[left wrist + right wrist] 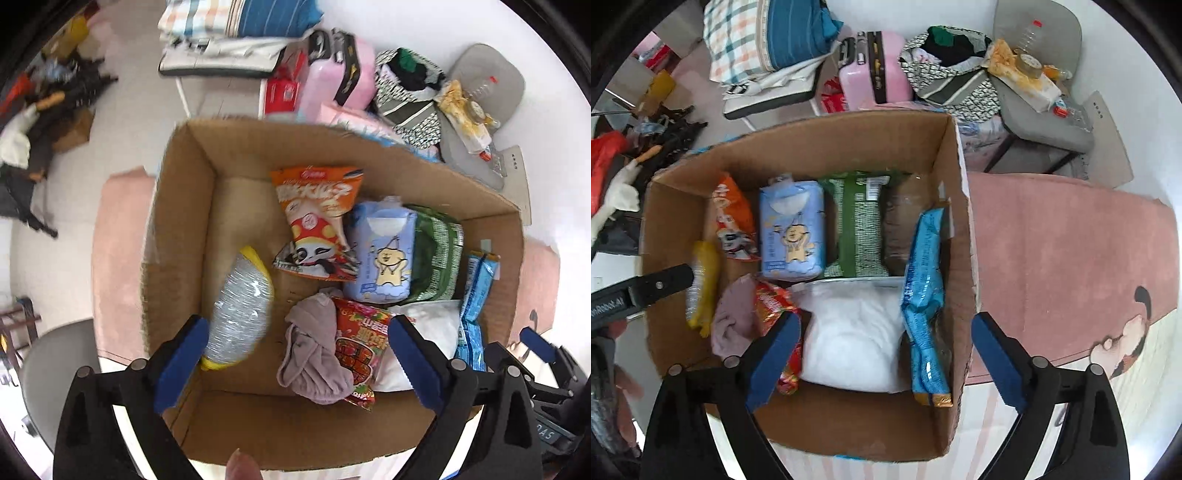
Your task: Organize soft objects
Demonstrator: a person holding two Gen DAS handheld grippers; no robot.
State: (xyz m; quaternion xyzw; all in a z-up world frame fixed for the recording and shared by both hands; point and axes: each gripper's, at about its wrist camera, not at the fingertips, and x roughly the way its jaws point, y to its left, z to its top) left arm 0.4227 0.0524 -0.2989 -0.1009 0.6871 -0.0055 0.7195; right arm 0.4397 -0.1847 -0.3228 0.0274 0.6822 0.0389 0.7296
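Note:
An open cardboard box (192,173) (956,236) holds soft packs: an orange snack bag (317,218), a blue tissue pack (384,251) (792,230), a green pack (436,254) (858,225), a white bag (853,336), a blue packet (923,302), a red candy bag (360,339), a mauve cloth (314,350) and a silver-yellow sponge (240,310) (701,284). My left gripper (297,354) is open above the box's near side, over the cloth. My right gripper (882,356) is open above the white bag.
The box sits on a pink rug (1071,266). Behind it stand a pink suitcase (875,70), folded bedding on a stool (764,40), a patterned bag (953,70) and a grey chair (1038,85) with clutter. Dark items lie on the floor at the left (33,122).

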